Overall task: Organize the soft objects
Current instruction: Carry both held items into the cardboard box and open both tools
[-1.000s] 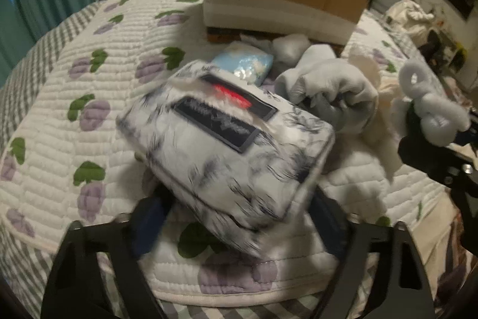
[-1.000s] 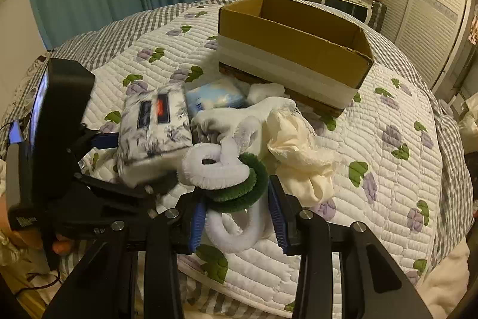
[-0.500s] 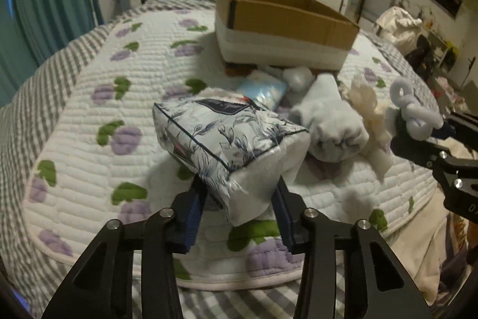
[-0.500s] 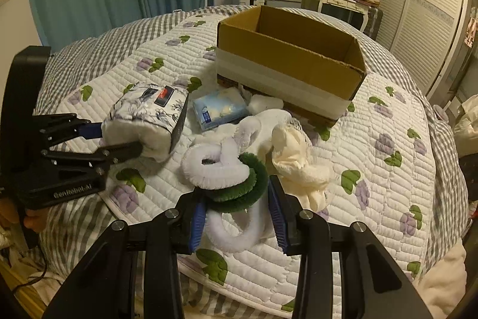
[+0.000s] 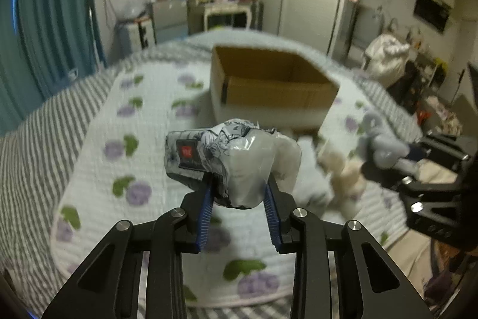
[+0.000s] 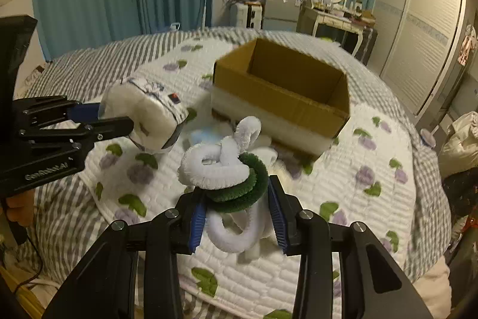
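The left tongs (image 5: 239,201) pinch a tissue pack (image 5: 230,160): light, squashy, slippery film, best held mid-body. The right tongs (image 6: 237,213) clamp fuzzy rings (image 6: 227,169), probably springy, above the bed (image 6: 373,169).

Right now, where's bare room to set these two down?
The cardboard box looks empty inside. Bare quilt left of the box, beyond the tissue pack. Crowded: the soft pile directly before the box, under the chenille twist.

Left gripper (image 5: 239,196) raised above bed level, pads clamped on tissue pack (image 5: 230,160). Right gripper (image 6: 237,213) alongside, level, pinching fuzzy coil (image 6: 230,172); both point forward.
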`<state>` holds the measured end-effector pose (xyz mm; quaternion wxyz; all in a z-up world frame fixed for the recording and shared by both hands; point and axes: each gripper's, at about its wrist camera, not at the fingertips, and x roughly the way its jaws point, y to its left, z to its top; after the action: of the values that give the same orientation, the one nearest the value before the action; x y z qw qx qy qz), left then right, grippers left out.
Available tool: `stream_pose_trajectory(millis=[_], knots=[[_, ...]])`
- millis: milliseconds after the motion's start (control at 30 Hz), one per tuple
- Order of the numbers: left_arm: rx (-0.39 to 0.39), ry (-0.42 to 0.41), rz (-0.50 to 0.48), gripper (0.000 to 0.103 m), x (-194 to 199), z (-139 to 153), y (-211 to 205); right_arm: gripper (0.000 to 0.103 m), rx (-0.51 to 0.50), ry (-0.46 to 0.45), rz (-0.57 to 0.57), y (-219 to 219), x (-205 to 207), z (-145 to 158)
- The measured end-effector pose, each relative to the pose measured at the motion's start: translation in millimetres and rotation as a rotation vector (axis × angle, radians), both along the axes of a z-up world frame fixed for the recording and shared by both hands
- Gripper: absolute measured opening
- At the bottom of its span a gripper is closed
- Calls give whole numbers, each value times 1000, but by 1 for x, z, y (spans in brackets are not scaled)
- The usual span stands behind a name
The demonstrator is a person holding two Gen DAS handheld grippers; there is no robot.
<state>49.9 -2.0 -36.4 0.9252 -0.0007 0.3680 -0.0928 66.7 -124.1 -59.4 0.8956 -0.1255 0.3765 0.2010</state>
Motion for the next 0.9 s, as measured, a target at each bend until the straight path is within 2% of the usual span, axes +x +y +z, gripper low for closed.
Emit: stream_pose_trajectory(millis=[267, 567, 733, 900], knots=[[-32, -132, 5, 31, 10, 59, -6, 38, 19, -82, -31, -13, 15, 53], [45, -261, -56, 31, 34, 109, -37, 38, -21, -177, -45, -11, 51, 130], [41, -277, -78, 30, 69, 110, -44, 38, -34, -156, -83, -14, 97, 164], [-9, -239, -59, 30, 128, 86, -43, 38, 12, -45, -134, -25, 168, 158]])
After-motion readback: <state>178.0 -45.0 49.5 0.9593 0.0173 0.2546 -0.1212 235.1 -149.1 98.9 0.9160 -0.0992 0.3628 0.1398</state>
